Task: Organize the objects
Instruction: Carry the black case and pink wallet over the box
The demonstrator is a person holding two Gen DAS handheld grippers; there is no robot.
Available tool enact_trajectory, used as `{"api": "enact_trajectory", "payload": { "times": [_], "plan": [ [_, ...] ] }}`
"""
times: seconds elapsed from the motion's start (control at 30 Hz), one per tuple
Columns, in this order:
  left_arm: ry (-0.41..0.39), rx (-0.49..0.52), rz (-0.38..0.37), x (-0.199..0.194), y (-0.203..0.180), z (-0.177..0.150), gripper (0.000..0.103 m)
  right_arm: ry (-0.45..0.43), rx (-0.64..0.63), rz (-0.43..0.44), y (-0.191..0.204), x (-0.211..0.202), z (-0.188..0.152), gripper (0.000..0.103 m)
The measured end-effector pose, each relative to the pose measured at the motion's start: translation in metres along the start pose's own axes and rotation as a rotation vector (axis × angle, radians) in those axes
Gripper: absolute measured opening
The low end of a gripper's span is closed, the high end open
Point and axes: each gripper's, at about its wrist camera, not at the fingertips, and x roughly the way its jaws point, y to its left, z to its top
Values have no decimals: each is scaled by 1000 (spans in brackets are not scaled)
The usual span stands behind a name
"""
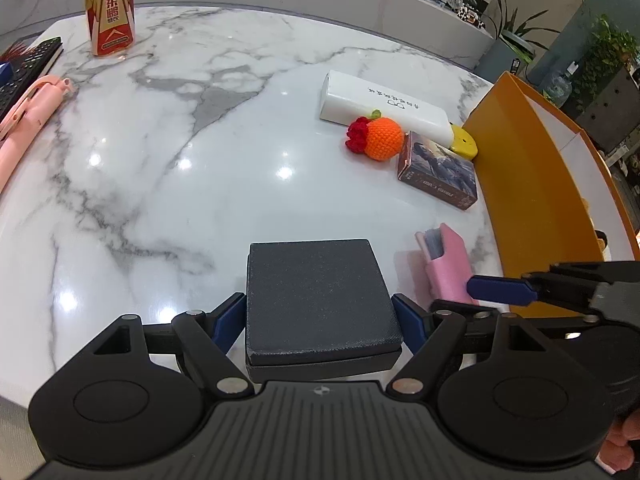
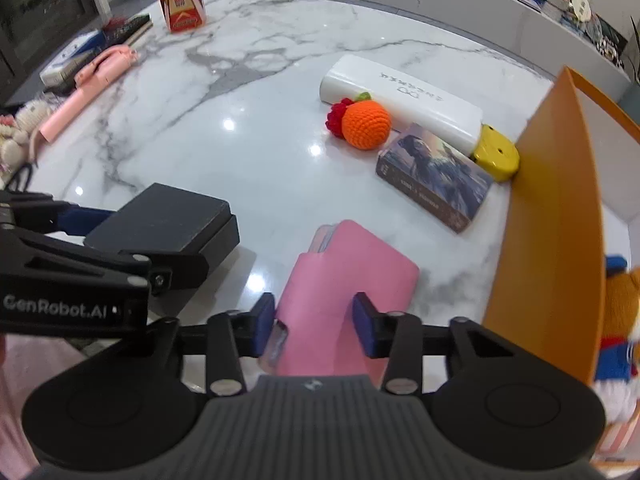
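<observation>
Left wrist view: the left gripper [image 1: 320, 320] stands wide, its blue pads [image 1: 228, 318] set against both side walls of a black box [image 1: 320, 300], which lies on the marble table [image 1: 160, 160] near its front edge. The box looks rigid and matt, with square corners; judged moderately light and unlikely to slip. The side walls, low down below the lid seam, are the sound place to hold it. To the right stands an orange bin [image 1: 532, 208], the probable destination.

Right wrist view: the right gripper [image 2: 314, 328] is narrowed about a pink card case [image 2: 352, 276] lying flat just beside the bin's wall. One pad [image 2: 264, 326] meets the case's left edge; the other sits at or just off the right edge, so whether a firm grip exists I cannot tell. The case appears soft-skinned and thin, with cards showing at its open end; judged light, liable to flex and to shed cards if tilted. Best taken across the long edges, mouth kept upward
</observation>
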Motion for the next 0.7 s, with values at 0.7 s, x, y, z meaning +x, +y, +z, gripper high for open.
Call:
{"api": "enact_trajectory", "payload": {
  "times": [0.7],
  "plan": [
    [82, -17, -180, 8, -59, -53, 90, -34, 295, 210, -71, -68, -73, 24]
  ]
}}
